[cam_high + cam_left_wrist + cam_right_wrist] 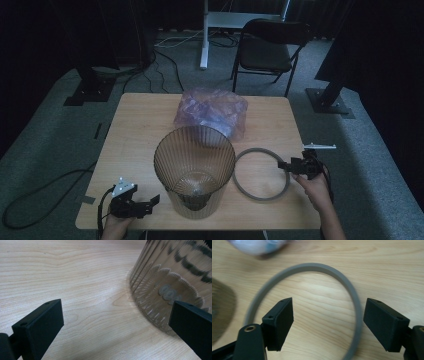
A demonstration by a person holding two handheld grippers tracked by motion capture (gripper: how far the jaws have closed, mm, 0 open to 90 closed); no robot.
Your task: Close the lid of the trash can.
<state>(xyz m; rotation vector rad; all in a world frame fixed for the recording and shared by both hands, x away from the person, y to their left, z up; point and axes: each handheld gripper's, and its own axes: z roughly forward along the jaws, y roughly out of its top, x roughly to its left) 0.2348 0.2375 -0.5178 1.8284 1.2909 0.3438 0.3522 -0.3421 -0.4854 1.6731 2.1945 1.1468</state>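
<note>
Nearest to the camera, the left gripper (145,204) is held low at the front edge of the table (135,125), its jaws spread wide with nothing between them. Just beside its tip, the foot of the ribbed clear bin (170,282) is seen in the left gripper view, close but not touched.

On the other side, the right gripper (328,325) is placed over the grey ring (355,302), which lies flat on the wood just right of the bin. Its jaws are spread, and the near arc of the ring is seen between them; the pads are not yet pressed on it. In the high view the right gripper (286,165) is at the right edge of the ring (245,192).

Beyond, a crumpled clear plastic bag (212,111) lies behind the bin, touching or almost touching its rim.

The step in hand is judged to be the pinching of the ring. For a good grip, the jaws should be lowered until one pad is inside the band and one outside, and only then closed. The band is thin and flat, so it may slide away if the pads are closed too high.
</note>
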